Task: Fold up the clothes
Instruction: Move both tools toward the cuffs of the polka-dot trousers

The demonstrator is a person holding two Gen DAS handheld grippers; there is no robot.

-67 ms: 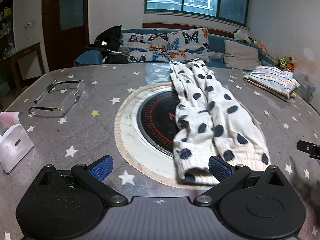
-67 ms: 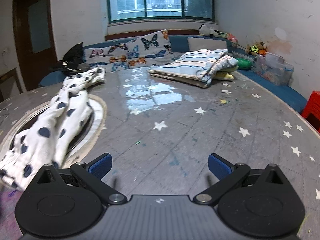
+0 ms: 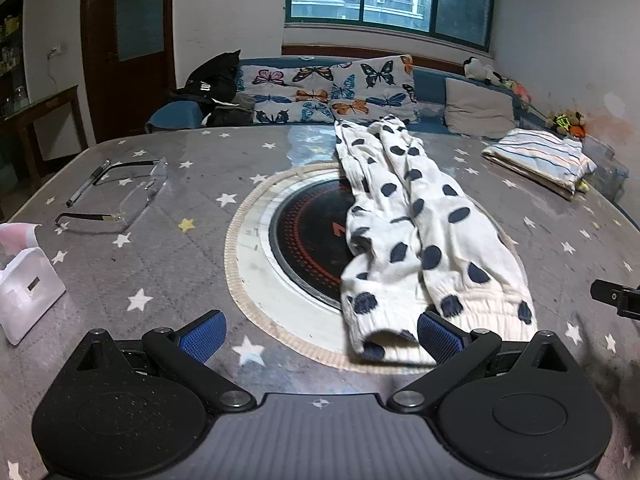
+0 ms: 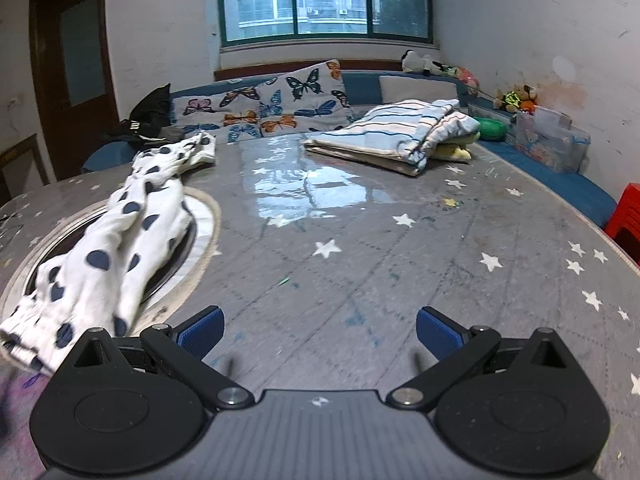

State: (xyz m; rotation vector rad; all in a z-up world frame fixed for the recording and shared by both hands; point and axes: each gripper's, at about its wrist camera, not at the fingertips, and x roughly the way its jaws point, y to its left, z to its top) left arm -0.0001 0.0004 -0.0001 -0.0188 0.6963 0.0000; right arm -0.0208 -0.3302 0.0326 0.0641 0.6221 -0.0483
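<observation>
Our left claw (image 3: pixel 322 334) and right claw (image 4: pixel 320 330) gape wide, holding nothing.
Nothing looks different from a moment ago; our spotty trousers (image 3: pixel 416 236) lie unfolded on the worktop (image 3: pixel 160 264).

Bare star-printed surface (image 4: pixel 360 248) lies wide between the spotted trousers (image 4: pixel 120 240) on the left and the folded striped stack (image 4: pixel 392 136) at the far right edge, while glasses (image 3: pixel 116 196), a pen (image 3: pixel 86 182) (beside them) and a white box (image 3: pixel 24 292) crowd the left side.

Trousers (image 3: pixel 416 232) lie on table (image 3: pixel 180 280), glasses (image 3: pixel 116 196) left.
</observation>
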